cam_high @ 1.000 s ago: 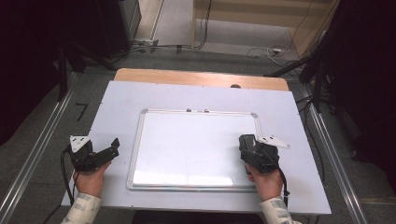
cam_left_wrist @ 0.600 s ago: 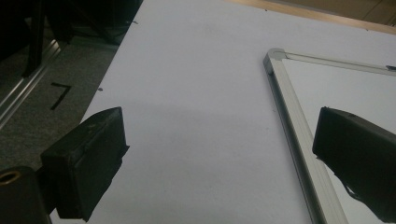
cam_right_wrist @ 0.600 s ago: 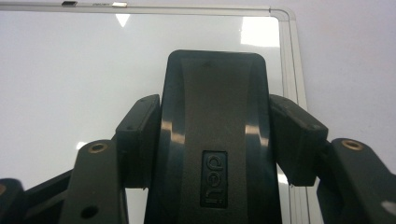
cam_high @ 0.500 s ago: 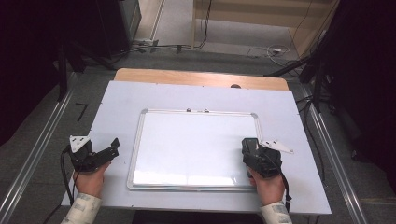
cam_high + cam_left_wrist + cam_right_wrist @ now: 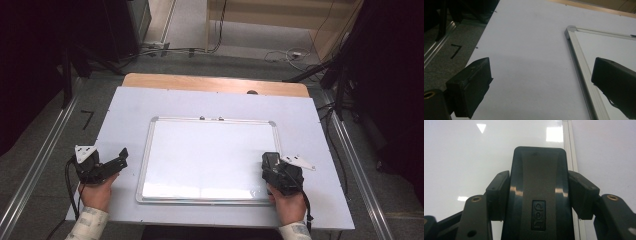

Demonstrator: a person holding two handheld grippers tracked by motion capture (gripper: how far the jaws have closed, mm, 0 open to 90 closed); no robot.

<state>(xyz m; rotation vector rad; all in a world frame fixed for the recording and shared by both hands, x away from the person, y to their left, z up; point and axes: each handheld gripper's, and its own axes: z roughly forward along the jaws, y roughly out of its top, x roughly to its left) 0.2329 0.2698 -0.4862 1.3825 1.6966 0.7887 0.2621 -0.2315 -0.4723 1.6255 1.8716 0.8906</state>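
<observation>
**Eraser parked on the whiteboard, wipe looks about to start**

So the right gripper has its jaws clamped on a black whiteboard eraser, one pad on each long side, and the right gripper view shows a small embossed logo on the eraser's back. From the high view the eraser sits at the lower right part of the whiteboard, just inside the silver frame on that side. Whether the felt is actually pressing on the surface or floating just over it is hard to call from these angles.

The left gripper is off the board, over the pale table sheet just beside the board's left edge, jaws spread wide with nothing between them.

The board itself looks clean and glossy, no marks anyone could pick out, just light reflections.

Best guess: this is the wiping step, with the eraser in hand and set at a starting corner. Next move probably calls for keeping the eraser flat and sweeping it leftward across the board, and the left gripper may need to pin the frame so the board doesn't slide
</observation>
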